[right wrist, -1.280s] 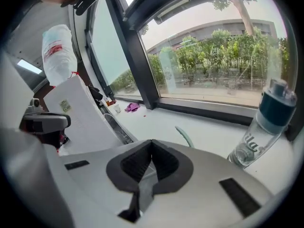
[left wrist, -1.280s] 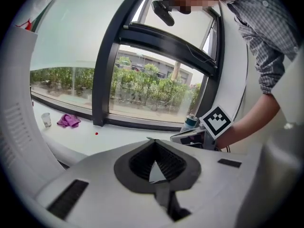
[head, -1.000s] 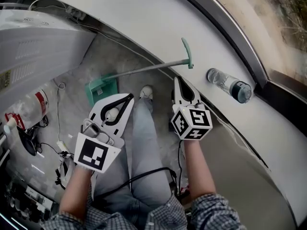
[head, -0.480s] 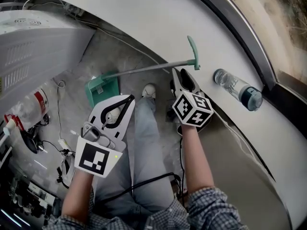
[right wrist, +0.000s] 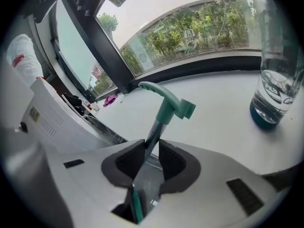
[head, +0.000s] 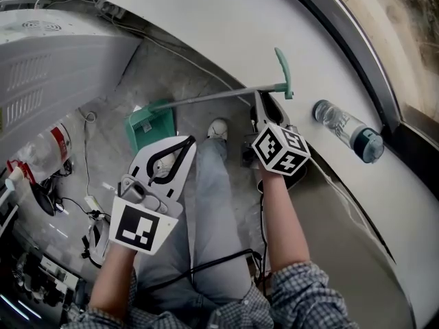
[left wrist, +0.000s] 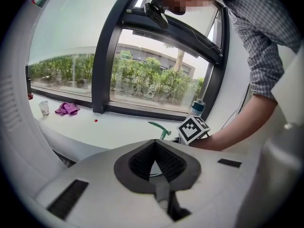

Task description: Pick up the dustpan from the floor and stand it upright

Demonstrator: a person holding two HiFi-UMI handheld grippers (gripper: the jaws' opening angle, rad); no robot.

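My right gripper (right wrist: pixel 151 151), jaws just closing, clamps the green plastic dustpan (head: pixel 149 125) by its grey shaft. My left gripper (left wrist: pixel 154 146) has its jaws together, empty. The clear plastic bottle (right wrist: pixel 273 75) carries white print I cannot read.

The green dustpan (head: pixel 149 125) rests on the grey floor (head: pixel 164 74) left of centre. Its long handle slants up and right to a green grip beside the white sill (head: pixel 226 26). The right tongs (head: pixel 259 99) meet the handle just below that grip; their jaws have just been closing with the handle between them. The left tongs (head: pixel 186 141), tips together, hover above a trouser leg (head: pixel 209 204). A water bottle (head: pixel 346 130) lies on the sill at right.
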